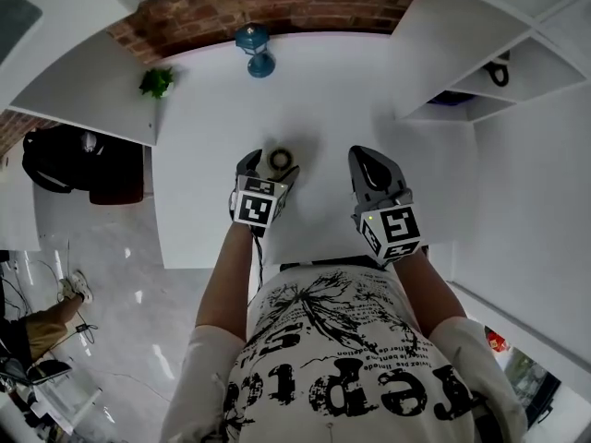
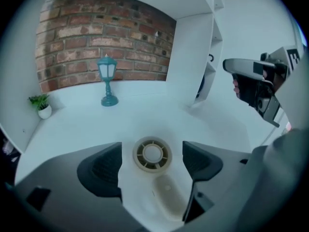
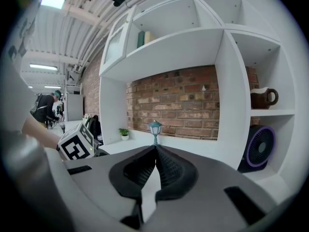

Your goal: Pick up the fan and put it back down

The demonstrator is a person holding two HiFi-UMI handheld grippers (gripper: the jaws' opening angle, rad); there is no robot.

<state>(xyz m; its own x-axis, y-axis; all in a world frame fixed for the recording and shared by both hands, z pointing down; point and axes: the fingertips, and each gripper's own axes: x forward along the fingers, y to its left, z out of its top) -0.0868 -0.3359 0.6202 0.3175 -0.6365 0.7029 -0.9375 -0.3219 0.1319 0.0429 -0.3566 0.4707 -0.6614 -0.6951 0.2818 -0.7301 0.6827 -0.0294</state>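
Observation:
A small cream fan (image 1: 280,160) lies flat on the white table (image 1: 212,127), its round grille facing up. In the left gripper view its grille (image 2: 152,154) shows with the handle (image 2: 169,193) pointing back toward the camera. My left gripper (image 1: 271,165) is open with one jaw on each side of the grille (image 2: 152,151), and a gap shows on both sides. My right gripper (image 1: 363,154) is shut and empty, held above the table to the right of the fan (image 3: 155,149); the left gripper view shows it at the right edge (image 2: 231,65).
A teal lantern (image 1: 255,49) stands by the brick wall, with a small potted plant (image 1: 157,82) to its left. White shelving (image 1: 480,81) rises at the right; a purple fan (image 3: 260,146) and a brown jug (image 3: 264,97) sit in it.

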